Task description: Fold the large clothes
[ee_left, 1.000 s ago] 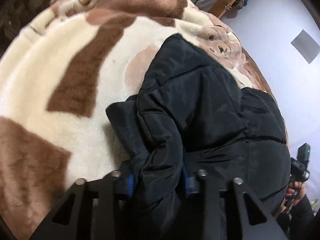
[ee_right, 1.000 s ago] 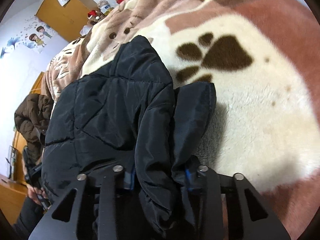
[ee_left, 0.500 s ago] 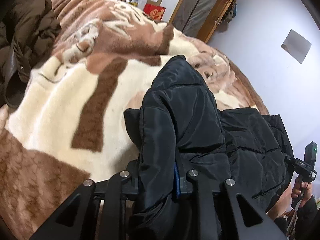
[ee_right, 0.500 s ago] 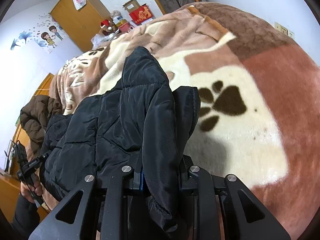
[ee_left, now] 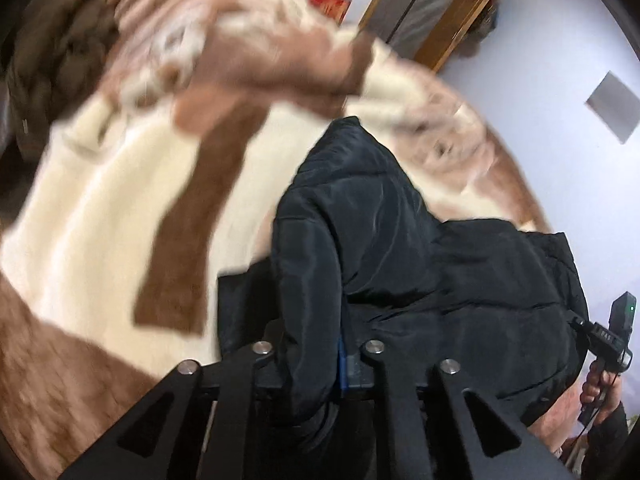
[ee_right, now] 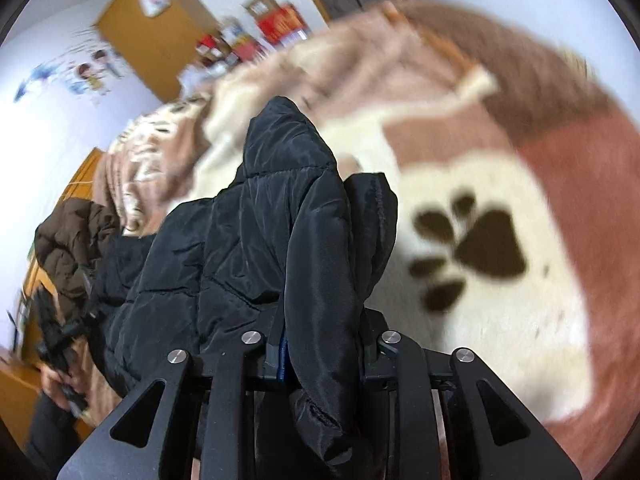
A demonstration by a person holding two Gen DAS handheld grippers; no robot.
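Change since a second ago: both claws have come up off the bed, and more of the room now shows along the top of each frame; both views are smeared with motion blur.
Left claw (ee_left: 316, 356): pinching a fold of the black puffer jacket (ee_left: 384, 240), fabric bunched between the pads at lower centre.
Right claw (ee_right: 324, 344): jaws opening, yet a thick fold of the jacket (ee_right: 256, 248) sits between them and drapes down over the front.
Jacket: hanging from both claws, its far end on the fleece blanket (ee_left: 100, 208) at frame centre.
Left view only: a wooden door (ee_left: 436, 12), upper right; a hand (ee_left: 600, 390) gripping the other handle, lower right.
Right view only: a paw print (ee_right: 472, 252) on the blanket, right of centre; a brown coat (ee_right: 72, 240) at left; a yellow cupboard (ee_right: 148, 32), upper left.
Containers: red boxes (ee_right: 280, 24) at top centre, contents too blurred to tell.
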